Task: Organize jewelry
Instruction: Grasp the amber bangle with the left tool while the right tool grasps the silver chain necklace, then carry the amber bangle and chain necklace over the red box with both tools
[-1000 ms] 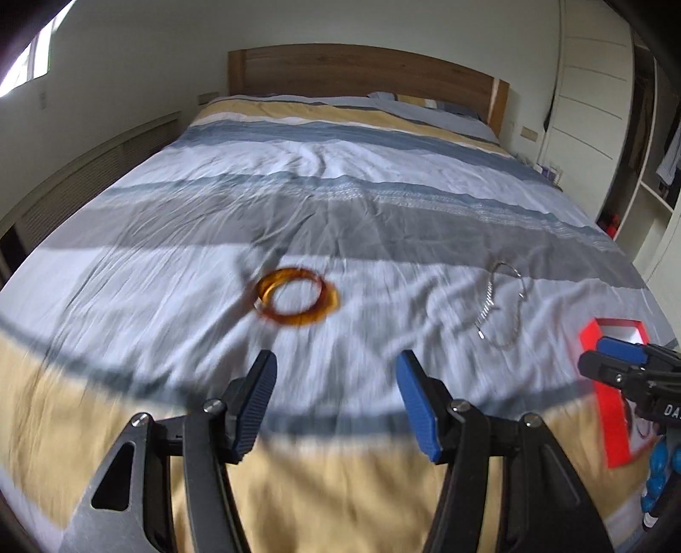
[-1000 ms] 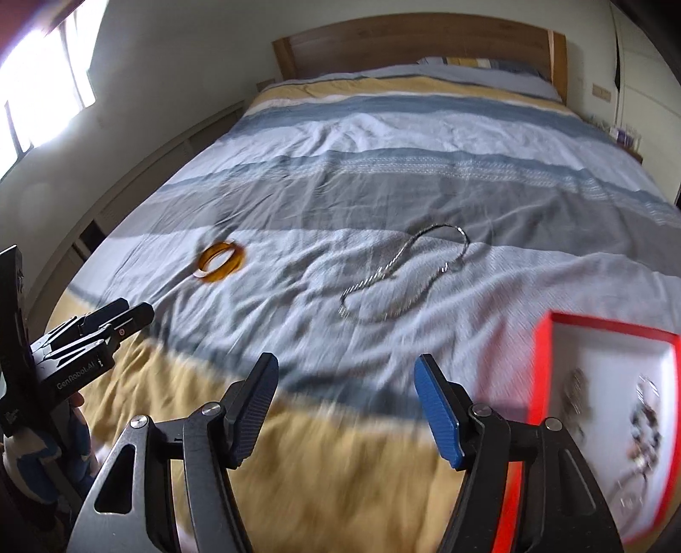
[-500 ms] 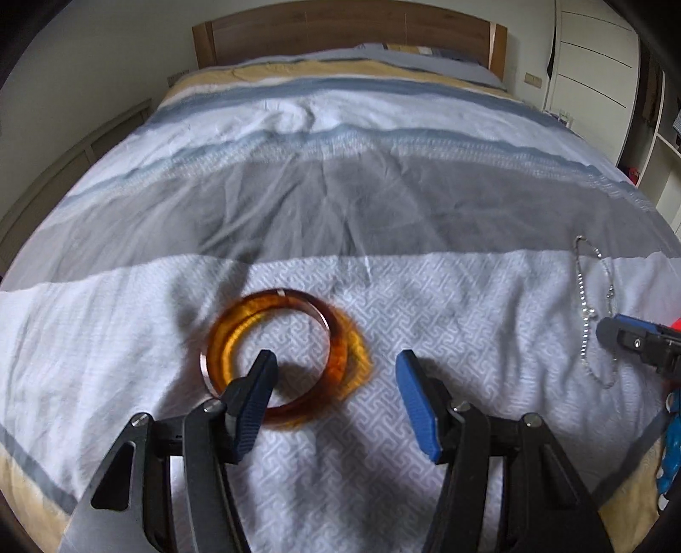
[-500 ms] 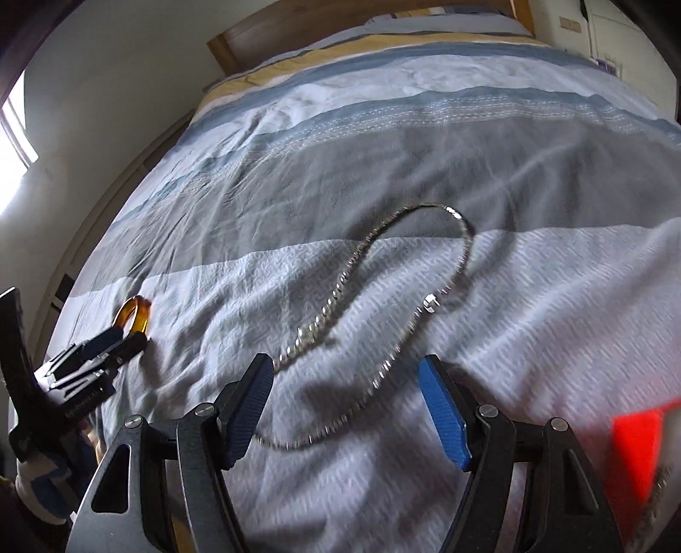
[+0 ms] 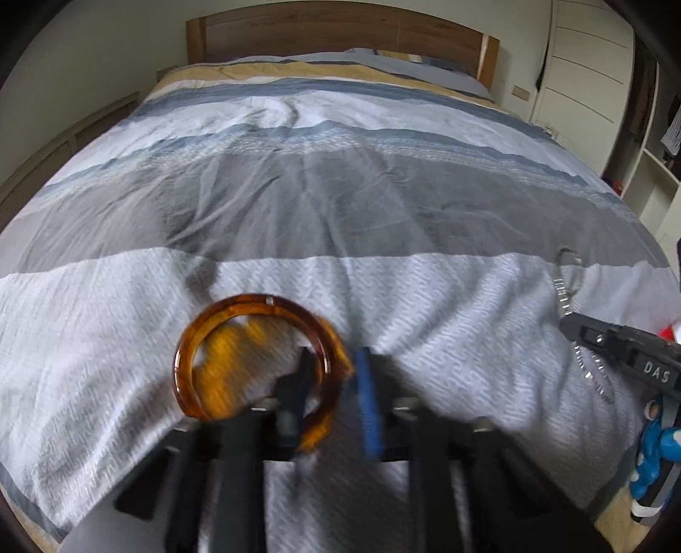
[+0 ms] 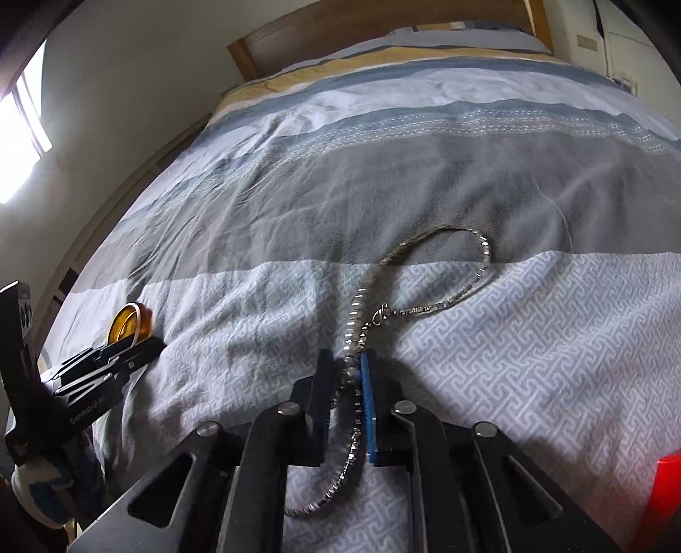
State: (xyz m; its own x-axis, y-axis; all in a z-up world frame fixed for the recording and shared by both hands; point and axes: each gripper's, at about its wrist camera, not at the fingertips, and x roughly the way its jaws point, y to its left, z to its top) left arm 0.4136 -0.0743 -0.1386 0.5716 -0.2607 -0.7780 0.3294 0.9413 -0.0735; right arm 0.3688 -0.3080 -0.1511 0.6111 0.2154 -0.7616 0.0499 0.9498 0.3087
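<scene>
An amber bangle (image 5: 255, 303) lies on the white band of the striped bedspread (image 5: 340, 191). My left gripper (image 5: 334, 361) is closing its jaws on the bangle's right rim, one finger inside the ring and the blue pad outside. A silver chain necklace (image 6: 481, 272) loops over the bed to the right. The jaws of my right gripper (image 6: 347, 361) are closing on the chain's near stretch, which is pinched between the pads. In the right wrist view the bangle (image 6: 127, 325) and left gripper (image 6: 149, 346) show at the left. In the left wrist view the necklace (image 5: 564, 293) and right gripper (image 5: 570, 325) sit at the right.
A corner of the red jewelry tray (image 6: 668, 489) pokes in at the lower right. The wooden headboard (image 5: 340, 29) closes the bed's far end. White wardrobe doors (image 5: 596, 64) and shelves stand to the right, and a window (image 6: 21, 127) is on the left wall.
Both grippers came down onto the bed and closed from wide open: the left around the bangle's rim, the right on the chain. The bangle has tipped slightly.
</scene>
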